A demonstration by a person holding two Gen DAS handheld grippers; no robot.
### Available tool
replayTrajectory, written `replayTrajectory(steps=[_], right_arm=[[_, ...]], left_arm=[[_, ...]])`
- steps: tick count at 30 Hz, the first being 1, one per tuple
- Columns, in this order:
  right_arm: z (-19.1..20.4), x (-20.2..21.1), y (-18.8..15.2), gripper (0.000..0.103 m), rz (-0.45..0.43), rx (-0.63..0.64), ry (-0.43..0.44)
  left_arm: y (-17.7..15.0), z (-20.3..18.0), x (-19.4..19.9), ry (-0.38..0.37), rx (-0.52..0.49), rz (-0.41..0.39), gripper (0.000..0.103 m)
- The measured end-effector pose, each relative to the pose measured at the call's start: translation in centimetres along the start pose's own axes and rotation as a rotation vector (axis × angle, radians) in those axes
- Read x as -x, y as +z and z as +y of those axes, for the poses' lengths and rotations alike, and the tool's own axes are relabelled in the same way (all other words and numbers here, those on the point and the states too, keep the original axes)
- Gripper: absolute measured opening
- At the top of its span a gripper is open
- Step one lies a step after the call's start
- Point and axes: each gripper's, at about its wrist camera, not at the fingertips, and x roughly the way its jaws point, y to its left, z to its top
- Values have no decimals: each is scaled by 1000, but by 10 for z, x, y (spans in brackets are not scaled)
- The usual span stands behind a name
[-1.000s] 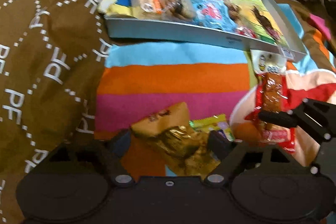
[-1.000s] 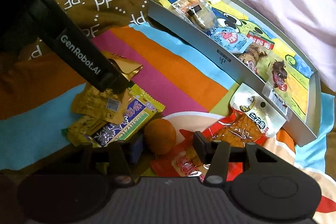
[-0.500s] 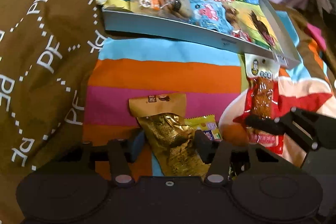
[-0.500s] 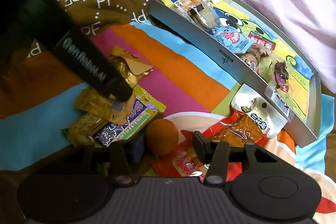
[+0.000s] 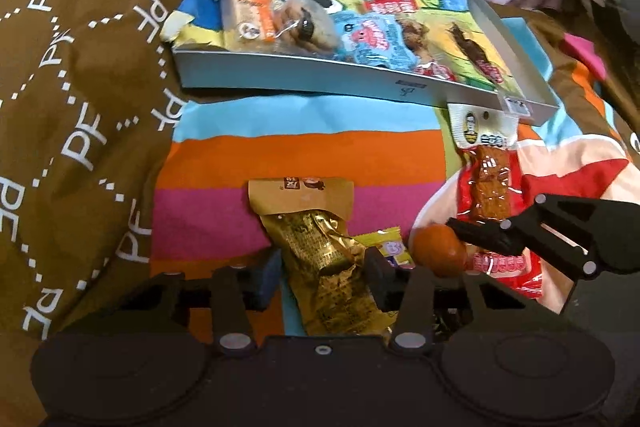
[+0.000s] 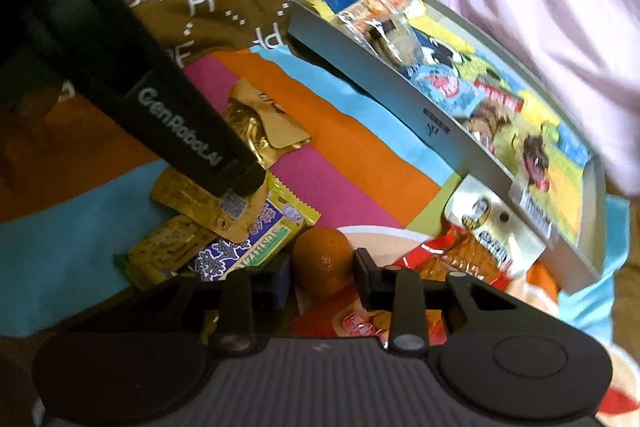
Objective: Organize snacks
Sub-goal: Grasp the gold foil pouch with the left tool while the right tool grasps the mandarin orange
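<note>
While its jaws are closing around the gold snack packet [image 5: 324, 259], the left hand-held gripper [image 5: 322, 269] is pressing both pads against the packet's sides on the striped blanket [image 5: 320, 155]. The right hand-held gripper [image 6: 322, 273] is clamping the small orange [image 6: 322, 259] between its fingers, just beside a red snack packet [image 6: 452, 263] and a yellow-and-purple packet [image 6: 256, 243]. The grey tray [image 5: 304, 81] is lying further back on the blanket, holding several wrapped snacks.
</note>
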Motion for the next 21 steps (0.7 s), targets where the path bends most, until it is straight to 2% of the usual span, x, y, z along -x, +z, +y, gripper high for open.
replayTrajectory(steps=[3, 6, 9, 12, 14, 21], right_arm=[[10, 2, 0, 36, -15, 95, -54], [15, 2, 0, 36, -23, 133, -75], [15, 2, 0, 36, -21, 132, -74], [15, 3, -1, 36, -20, 135, -75], [16, 2, -1, 36, -18, 137, -75], [15, 0, 0, 37, -12, 142, -76]], left_arm=[[-1, 2, 0, -32, 16, -2, 43], [-1, 2, -1, -33, 21, -8, 42], [-2, -1, 1, -7, -5, -31, 42], [-4, -9, 2, 47, -76, -65, 43], [-3, -9, 1, 52, -86, -64, 45], [6, 16, -9, -51, 109, -32, 52]])
